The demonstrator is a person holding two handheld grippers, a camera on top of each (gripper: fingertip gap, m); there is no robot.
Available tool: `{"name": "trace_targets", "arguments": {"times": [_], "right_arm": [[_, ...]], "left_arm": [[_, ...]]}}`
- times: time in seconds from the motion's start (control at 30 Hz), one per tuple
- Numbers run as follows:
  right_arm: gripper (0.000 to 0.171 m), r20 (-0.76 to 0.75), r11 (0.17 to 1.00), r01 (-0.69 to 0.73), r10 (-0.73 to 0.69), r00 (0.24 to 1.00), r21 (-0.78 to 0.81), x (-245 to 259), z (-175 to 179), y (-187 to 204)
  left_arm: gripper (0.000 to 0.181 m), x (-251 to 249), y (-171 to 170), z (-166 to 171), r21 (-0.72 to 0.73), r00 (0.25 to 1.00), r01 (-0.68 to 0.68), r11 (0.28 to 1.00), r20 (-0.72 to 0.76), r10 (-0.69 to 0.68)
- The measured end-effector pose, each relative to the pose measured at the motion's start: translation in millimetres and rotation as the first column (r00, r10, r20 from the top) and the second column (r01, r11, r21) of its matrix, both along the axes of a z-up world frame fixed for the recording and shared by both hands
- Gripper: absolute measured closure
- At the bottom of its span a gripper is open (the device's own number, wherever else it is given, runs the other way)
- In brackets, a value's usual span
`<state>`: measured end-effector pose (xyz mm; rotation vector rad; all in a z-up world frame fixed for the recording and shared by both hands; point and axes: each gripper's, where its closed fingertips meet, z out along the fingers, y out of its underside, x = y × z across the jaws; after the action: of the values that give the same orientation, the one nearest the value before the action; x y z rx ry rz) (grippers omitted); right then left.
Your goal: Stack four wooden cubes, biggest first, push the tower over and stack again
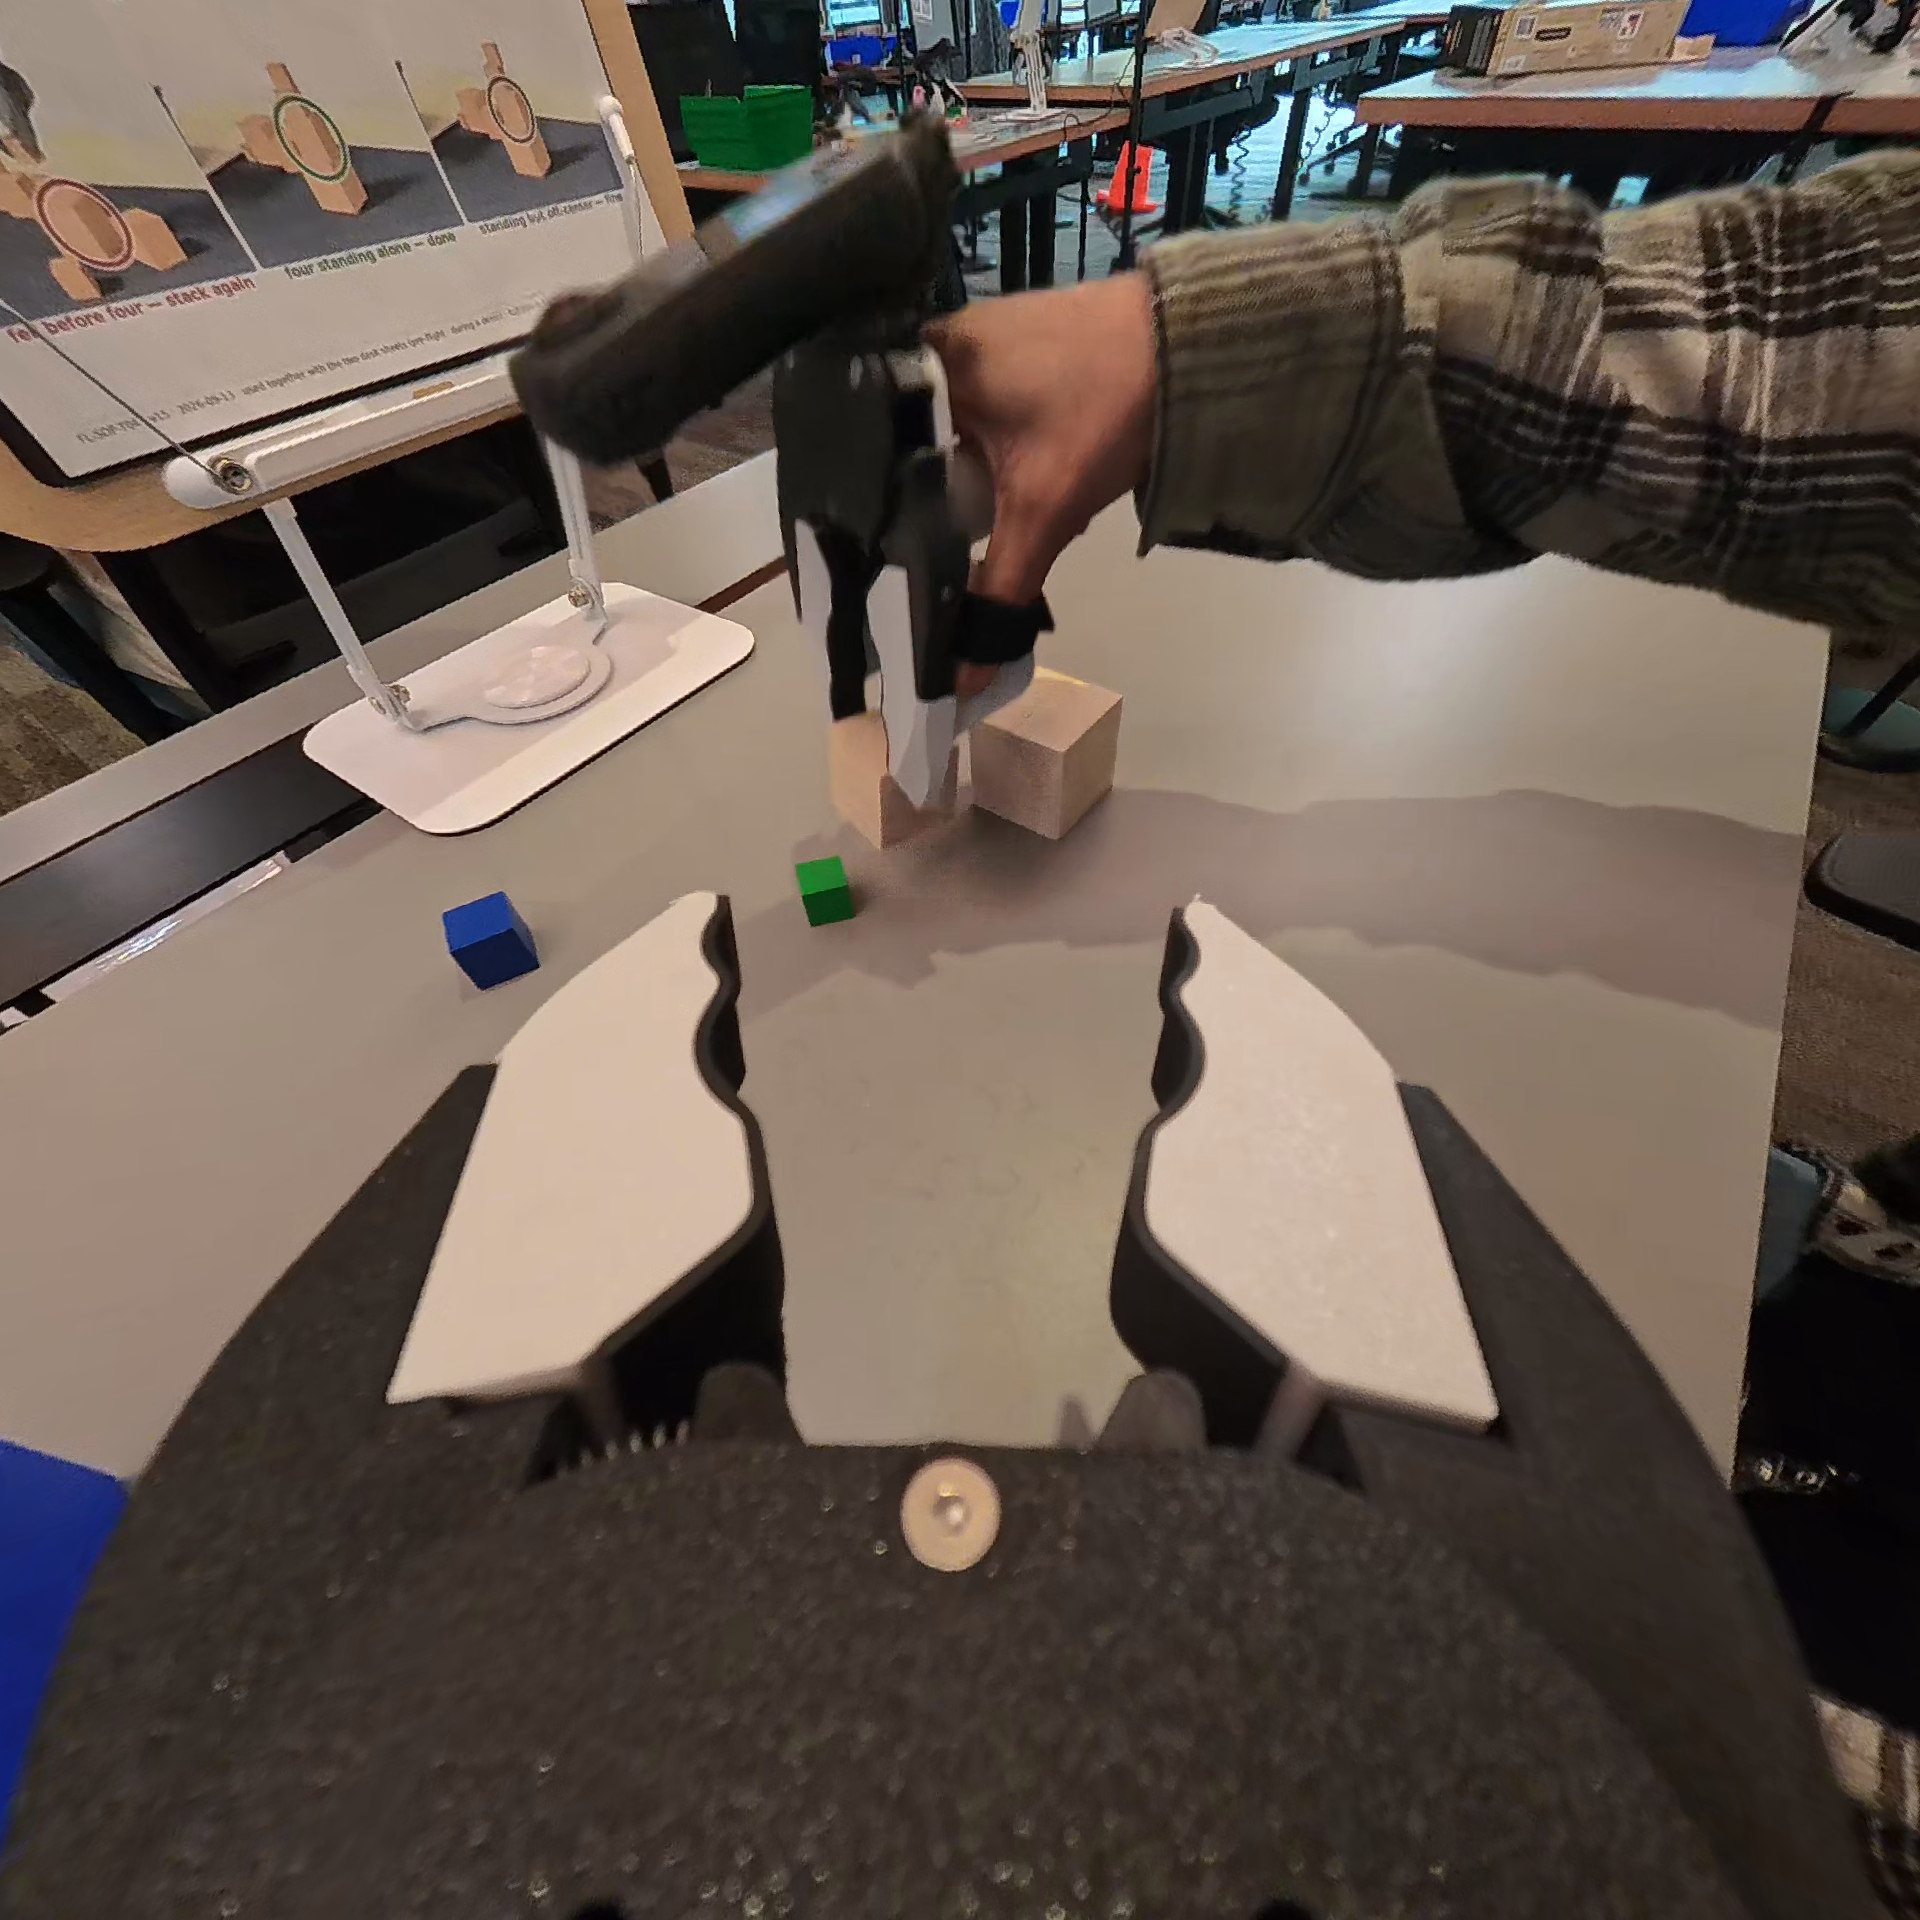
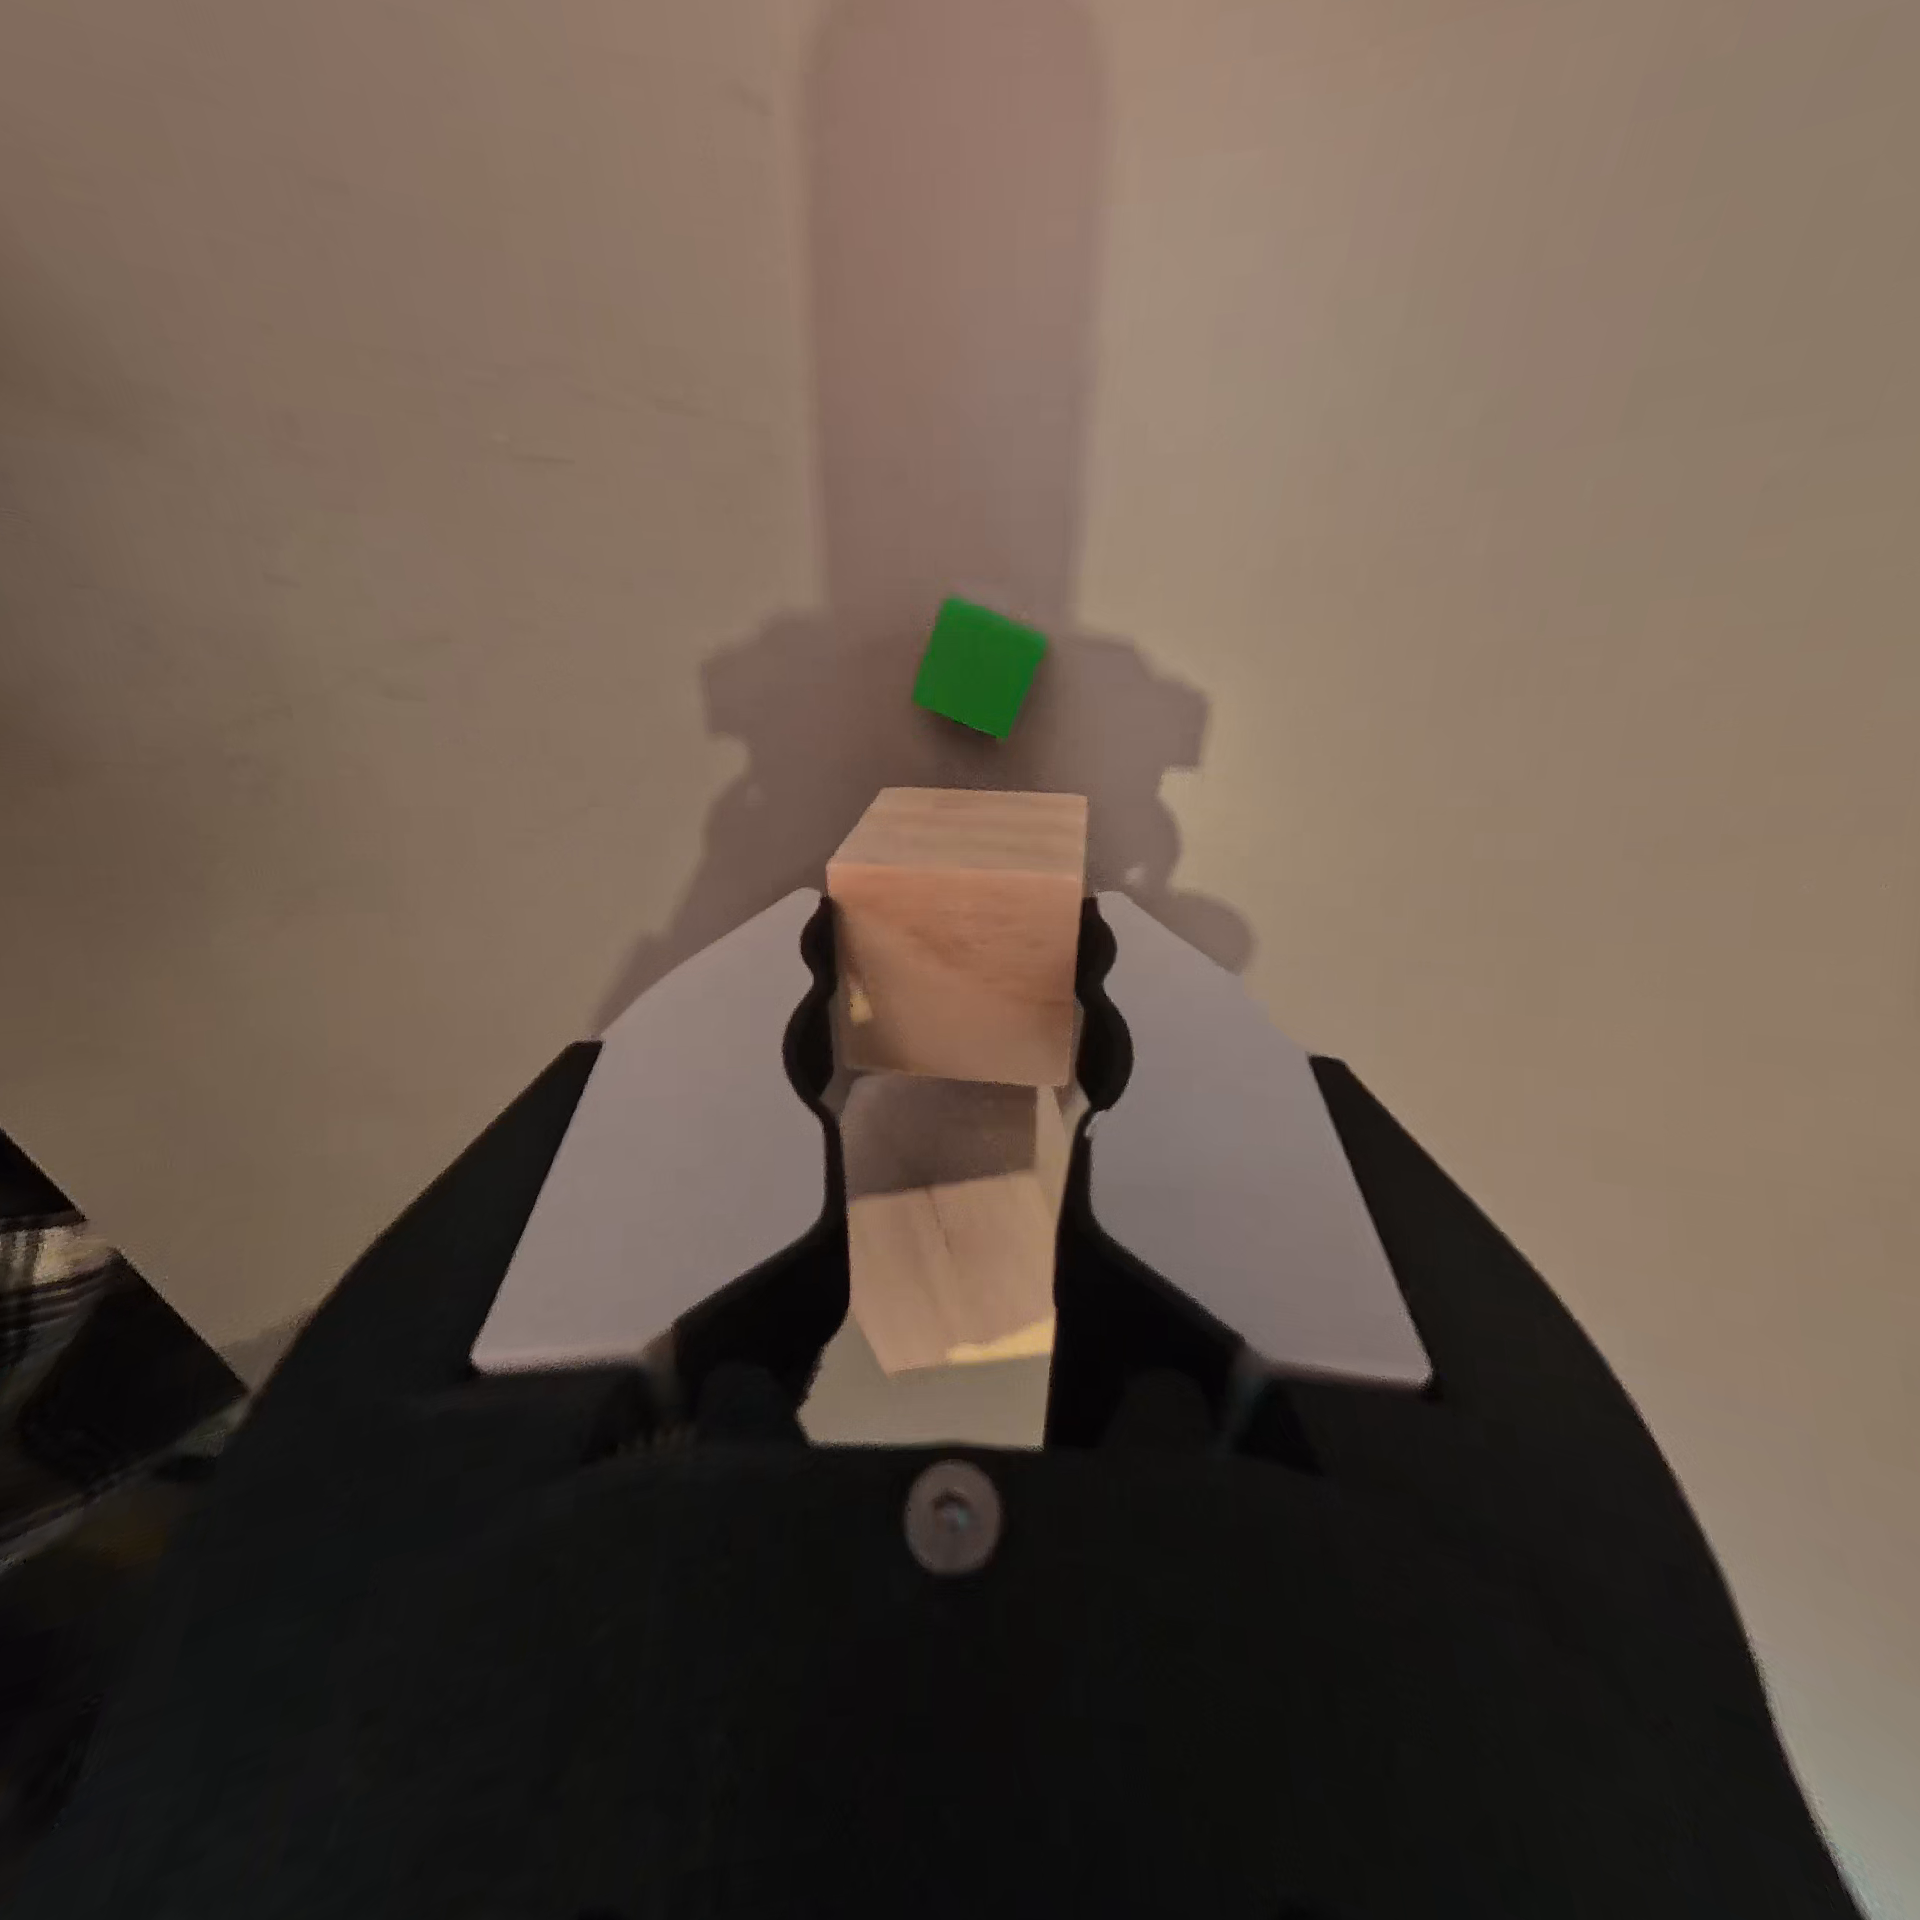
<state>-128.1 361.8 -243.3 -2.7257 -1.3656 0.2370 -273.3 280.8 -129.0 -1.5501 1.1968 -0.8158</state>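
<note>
Two plain wooden cubes matter here. One, the held cube (image 2: 961,935), sits pinched between the fingertips of the right gripper (image 2: 956,987), jaws pressed flat on its two side faces. Directly beneath it in the right wrist view, seen through the gap between the fingers, lies a second, the lower cube (image 2: 951,1278), resting on the grey table (image 2: 416,520).

From the left wrist view the held cube (image 1: 883,790) looks low, close to the table or on it (blur hides the contact), with a larger-looking plain cube (image 1: 1049,764) just beside it on the right.

Key relation: next resting place lies straight below or just beside the held block, so the move is a short vertical one, judged by eye. Square faces need lining up first.

Green cube (image 2: 979,667) sits beyond the fingertips, near; blue cube (image 1: 488,938) well apart to the left.

Left gripper (image 1: 951,966) spread wide, empty, hanging back above bare table. Right hand (image 1: 1039,436) is clearly the nearer worker.

White stand (image 1: 530,717) off to the side.
</note>
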Motion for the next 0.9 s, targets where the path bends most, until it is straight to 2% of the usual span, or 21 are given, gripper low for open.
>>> {"name": "trace_targets", "arguments": {"times": [0.13,0.27,0.47,0.9], "right_arm": [[0.127,0.017,0.994,-0.082,0.081,0.997,0.075,18,35,-3],[0.127,0.028,0.984,-0.17,0.169,0.985,0.057,42,55,-26],[0.127,0.038,0.965,-0.263,0.262,0.964,0.022,59,42,-53],[0.127,0.068,0.957,-0.288,0.289,0.955,-0.023,63,26,-53]], "left_arm": [[0.104,1,0,-1,-0.005,1.0,0.003,1.0,0.0,-0.003],[0.104,4,0,-5,-0.01,1.0,0.011,1.0,-0.01,-0.011],[0.104,9,-1,-10,-0.018,0.999,0.018,1.0,-0.026,-0.019],[0.104,14,-2,-18,-0.016,0.998,0.028,0.999,-0.061,-0.029]]}}
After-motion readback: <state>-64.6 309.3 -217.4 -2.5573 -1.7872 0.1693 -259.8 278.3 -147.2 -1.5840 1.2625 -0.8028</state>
